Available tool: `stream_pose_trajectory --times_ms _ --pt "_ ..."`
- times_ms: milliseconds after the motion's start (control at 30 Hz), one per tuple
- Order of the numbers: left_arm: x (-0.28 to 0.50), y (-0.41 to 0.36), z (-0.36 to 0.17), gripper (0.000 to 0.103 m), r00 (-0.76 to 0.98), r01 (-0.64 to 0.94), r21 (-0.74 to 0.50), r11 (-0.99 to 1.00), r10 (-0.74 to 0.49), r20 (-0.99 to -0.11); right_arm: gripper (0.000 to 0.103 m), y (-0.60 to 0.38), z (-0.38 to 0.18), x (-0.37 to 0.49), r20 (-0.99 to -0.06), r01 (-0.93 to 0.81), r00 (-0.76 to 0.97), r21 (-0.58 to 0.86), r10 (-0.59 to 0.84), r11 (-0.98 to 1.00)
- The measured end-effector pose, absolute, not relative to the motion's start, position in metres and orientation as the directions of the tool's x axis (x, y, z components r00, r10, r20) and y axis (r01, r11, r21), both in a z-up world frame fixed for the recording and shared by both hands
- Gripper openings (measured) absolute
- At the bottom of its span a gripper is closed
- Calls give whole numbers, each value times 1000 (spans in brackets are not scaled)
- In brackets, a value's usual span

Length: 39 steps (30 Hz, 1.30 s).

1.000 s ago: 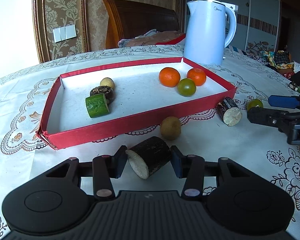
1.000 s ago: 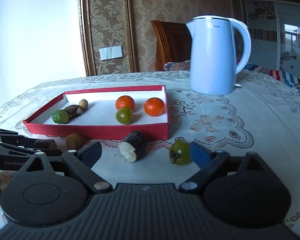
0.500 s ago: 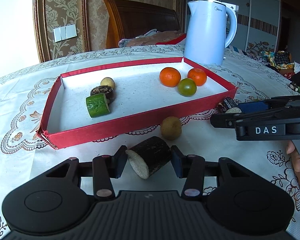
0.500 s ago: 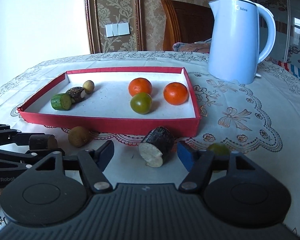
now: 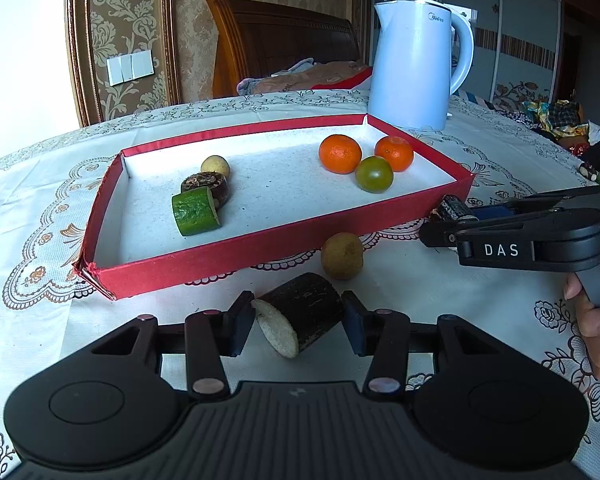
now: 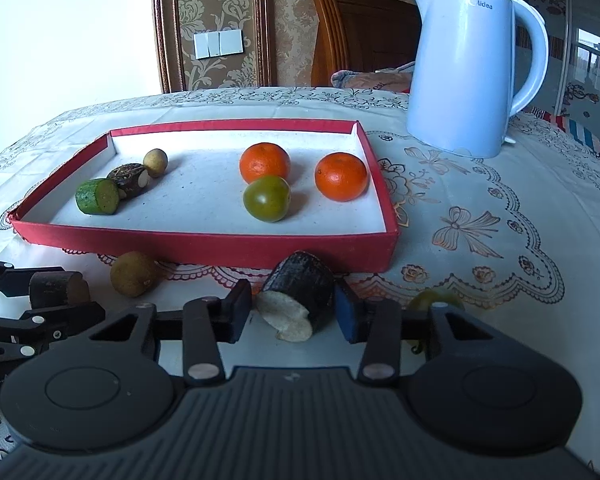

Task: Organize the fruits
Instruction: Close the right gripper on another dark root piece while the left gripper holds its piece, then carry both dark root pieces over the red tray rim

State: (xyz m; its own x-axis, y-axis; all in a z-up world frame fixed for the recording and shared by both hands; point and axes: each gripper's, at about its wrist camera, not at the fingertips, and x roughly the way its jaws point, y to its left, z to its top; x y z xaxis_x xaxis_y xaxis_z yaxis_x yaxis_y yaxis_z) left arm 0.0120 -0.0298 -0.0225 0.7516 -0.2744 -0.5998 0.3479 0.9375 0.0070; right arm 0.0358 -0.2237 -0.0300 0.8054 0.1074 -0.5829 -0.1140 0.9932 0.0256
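Tray, red-walled, lies with its long axis running nine to three. Right gripper, its jaws just closing, pinches a dark chunk at the tray's six o'clock, cut face nearward. Left gripper pinches another chunk.

- Left claw: matte black body with a ribbed centre plate, two round discs at its sides, black link arms with silver rivets.
- Right claw: the same black build, one blue pad; white "DAS" lettering on its side.
- Hand: bare fingers, no sleeve visible.
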Motion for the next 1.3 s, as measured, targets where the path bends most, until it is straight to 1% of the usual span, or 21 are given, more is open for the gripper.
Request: stream_pose_trajectory --times_ms 133,567,800,1067,1200,1300 --pt "12 -30 -22 46 755 344 13 939 -268 -598 38 -222 -30 35 -579 -116 809 17 104 993" --pt "10 -31 -21 46 774 324 35 945 -244 -584 38 -229 -28 30 -553 -119 822 61 133 991" --pt "-1 -26 -14 46 816 308 35 951 -245 -524 38 -232 -25 24 -521 -119 842 71 138 990" --pt "-6 -21 -2 46 868 277 31 960 -237 -436 38 -231 -16 13 -443 -122 886 59 135 991" --pt "4 -18 7 46 885 227 2 974 -206 -417 38 -232 -8 14 -417 -118 899 66 135 991" --pt "21 -17 9 46 881 193 -20 981 -182 -437 38 -231 -4 21 -416 -119 899 70 137 990"
